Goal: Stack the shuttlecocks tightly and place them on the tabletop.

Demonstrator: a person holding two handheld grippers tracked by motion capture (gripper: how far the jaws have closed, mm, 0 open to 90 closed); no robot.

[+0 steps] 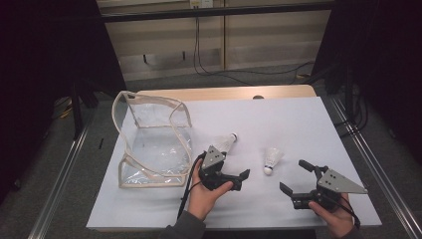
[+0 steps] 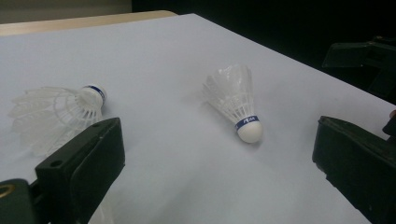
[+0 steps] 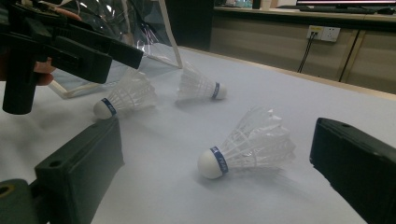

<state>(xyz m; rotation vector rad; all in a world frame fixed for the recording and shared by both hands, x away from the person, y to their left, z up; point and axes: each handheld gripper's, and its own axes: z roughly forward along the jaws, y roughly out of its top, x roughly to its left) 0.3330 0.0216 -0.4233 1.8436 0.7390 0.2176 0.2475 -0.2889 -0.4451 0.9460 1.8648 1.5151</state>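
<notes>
Both my grippers, left (image 1: 238,176) and right (image 1: 294,177), gape wide, holding nothing. Nearest shuttlecock (image 1: 271,160) lies on its side between them on the white table (image 1: 298,119). Featherlight, crushable skirt (rolls easily), so pinch the cork (image 2: 249,132).

White-covered table (image 1: 298,119) on a wooden top, grey floor (image 1: 249,77) at twelve o'clock crossed by black cables (image 1: 234,74), beige wall panels (image 1: 259,40) behind, darkness seen at three and nine o'clock.
</notes>
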